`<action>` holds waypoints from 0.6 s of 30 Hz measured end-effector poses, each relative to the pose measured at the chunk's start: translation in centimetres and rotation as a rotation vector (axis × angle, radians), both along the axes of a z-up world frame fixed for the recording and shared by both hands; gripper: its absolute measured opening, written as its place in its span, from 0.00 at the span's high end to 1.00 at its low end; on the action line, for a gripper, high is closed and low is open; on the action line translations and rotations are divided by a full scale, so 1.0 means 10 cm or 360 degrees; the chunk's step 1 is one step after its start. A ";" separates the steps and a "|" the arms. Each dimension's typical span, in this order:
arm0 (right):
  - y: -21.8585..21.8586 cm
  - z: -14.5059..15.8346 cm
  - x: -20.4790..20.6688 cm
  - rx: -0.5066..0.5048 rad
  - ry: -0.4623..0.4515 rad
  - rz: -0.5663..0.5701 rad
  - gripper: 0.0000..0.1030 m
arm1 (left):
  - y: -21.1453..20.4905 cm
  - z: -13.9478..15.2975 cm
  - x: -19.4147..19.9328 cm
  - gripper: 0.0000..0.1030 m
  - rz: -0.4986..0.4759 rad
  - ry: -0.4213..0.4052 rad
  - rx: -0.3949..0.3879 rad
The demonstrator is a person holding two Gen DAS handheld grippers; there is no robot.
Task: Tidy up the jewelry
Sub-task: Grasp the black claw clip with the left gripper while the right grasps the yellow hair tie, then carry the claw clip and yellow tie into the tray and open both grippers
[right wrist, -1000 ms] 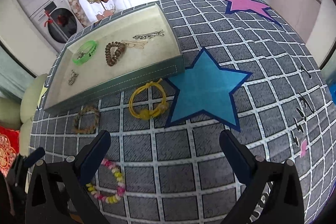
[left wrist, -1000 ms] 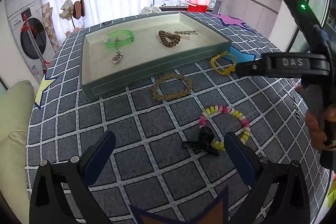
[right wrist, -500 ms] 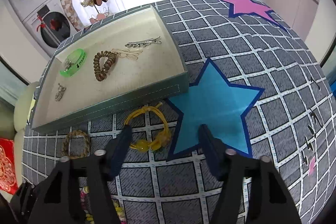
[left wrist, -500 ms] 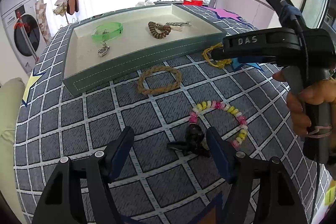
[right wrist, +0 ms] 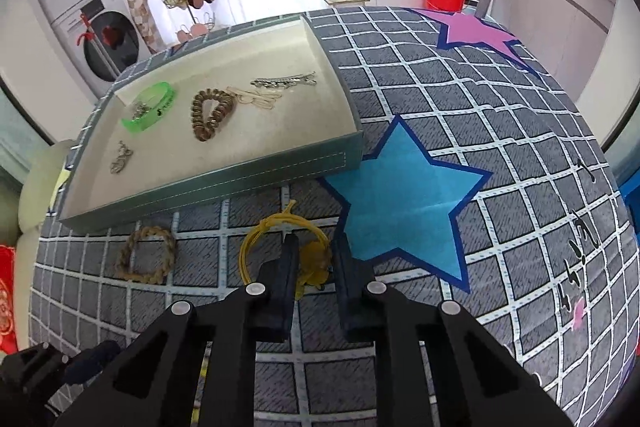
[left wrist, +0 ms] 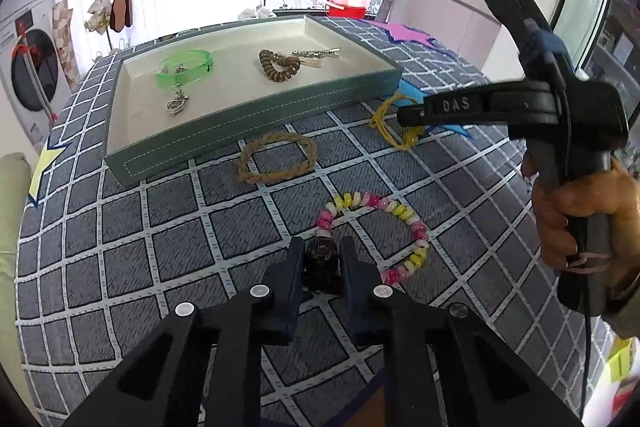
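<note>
My left gripper (left wrist: 322, 247) is closing its jaws on a small black hair clip (left wrist: 322, 261) that lies on the checked cloth, and both pads touch it. A pink and yellow beaded bracelet (left wrist: 400, 215) curls just right of the clip. My right gripper (right wrist: 314, 247) is closing its jaws on the knotted lump of a yellow cord bracelet (right wrist: 276, 227), which sits squeezed between the pads. A tan braided bracelet (left wrist: 276, 163) lies loose in front of the green tray (left wrist: 256, 115). Inside the tray are a green bangle (left wrist: 186, 67), a brown coil tie (left wrist: 278, 67) and a silver clip (left wrist: 316, 53).
A blue paper star (right wrist: 404, 195) lies right of the yellow bracelet and a purple star (right wrist: 472, 31) at the far edge. A person's hand (left wrist: 576, 215) grips the right tool at the right of the left wrist view. A cushion (left wrist: 12, 227) borders the table's left side.
Both grippers went from wide open to nearly closed. The left one closed around the black clip and the right one around the yellow bracelet's knot, each tilting slightly downward.
</note>
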State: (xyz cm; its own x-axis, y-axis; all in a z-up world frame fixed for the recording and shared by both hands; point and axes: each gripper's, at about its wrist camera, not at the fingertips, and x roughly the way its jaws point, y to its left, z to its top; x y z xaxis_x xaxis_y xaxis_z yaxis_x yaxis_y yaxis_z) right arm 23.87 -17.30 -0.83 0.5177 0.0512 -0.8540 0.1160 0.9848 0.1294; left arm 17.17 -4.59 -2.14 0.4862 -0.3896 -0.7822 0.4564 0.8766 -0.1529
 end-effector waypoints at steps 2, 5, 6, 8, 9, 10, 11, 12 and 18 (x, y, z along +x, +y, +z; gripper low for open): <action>0.00 0.04 -0.04 0.0021 -0.0012 0.0009 0.82 | 0.05 0.04 -0.01 0.69 0.0006 -0.0005 -0.0028; -0.02 0.09 -0.10 0.0081 -0.0023 0.0012 0.82 | 0.12 0.11 -0.03 0.69 0.0018 -0.0025 -0.0042; -0.02 0.11 -0.12 0.0098 -0.0025 0.0013 0.82 | 0.14 0.12 -0.03 0.69 0.0022 -0.0029 -0.0045; -0.03 0.13 -0.15 0.0124 -0.0028 0.0014 0.82 | 0.19 0.16 -0.02 0.69 0.0036 -0.0038 -0.0052; -0.03 0.14 -0.16 0.0139 -0.0030 0.0013 0.82 | 0.21 0.17 -0.02 0.69 0.0044 -0.0042 -0.0054; -0.04 0.16 -0.18 0.0159 -0.0030 0.0011 0.82 | 0.23 0.19 -0.01 0.69 0.0053 -0.0048 -0.0055; -0.04 0.17 -0.19 0.0176 -0.0032 0.0009 0.82 | 0.26 0.20 0.00 0.69 0.0060 -0.0052 -0.0056; -0.05 0.18 -0.20 0.0188 -0.0033 0.0008 0.82 | 0.27 0.21 0.01 0.69 0.0067 -0.0056 -0.0058; -0.04 0.29 -0.25 0.0213 -0.0049 0.0023 0.82 | 0.40 0.31 0.08 0.69 0.0109 -0.0082 -0.0090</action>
